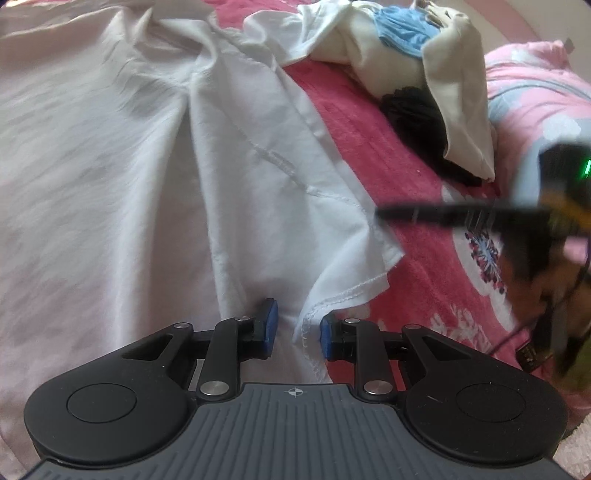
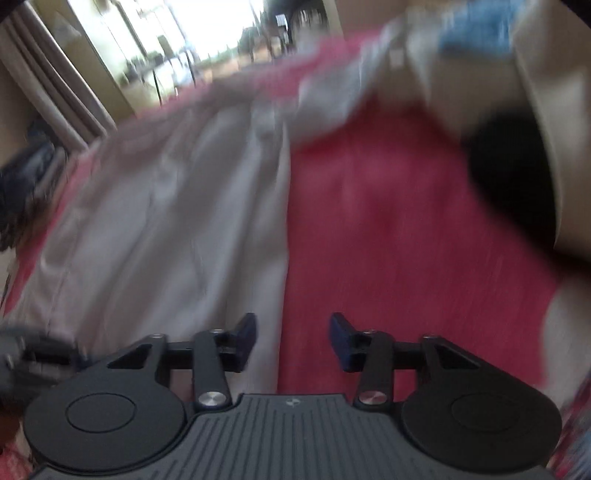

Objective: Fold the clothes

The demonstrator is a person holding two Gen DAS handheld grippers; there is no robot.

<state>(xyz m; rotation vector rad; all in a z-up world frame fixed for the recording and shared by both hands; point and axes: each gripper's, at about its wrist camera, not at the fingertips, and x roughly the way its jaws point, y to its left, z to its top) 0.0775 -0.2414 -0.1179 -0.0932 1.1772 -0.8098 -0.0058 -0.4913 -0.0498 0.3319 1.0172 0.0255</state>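
A pale pink-white garment (image 1: 122, 155) lies spread on a pink bedspread (image 1: 399, 177). Its hemmed corner (image 1: 347, 291) is folded up at the lower right. My left gripper (image 1: 297, 328) is open, its blue pads on either side of that hem, with cloth between them. In the blurred right wrist view the same garment (image 2: 166, 229) covers the left half and its straight edge runs down the middle. My right gripper (image 2: 293, 339) is open above that edge and holds nothing. The right gripper's dark body (image 1: 546, 210) shows blurred at the right of the left wrist view.
A heap of other clothes, cream (image 1: 458, 85), blue (image 1: 402, 26) and black (image 1: 417, 110), lies at the back right of the bed. A pink patterned pillow (image 1: 535, 81) sits behind it. A window (image 2: 221, 29) and curtains (image 2: 55, 92) show beyond the bed.
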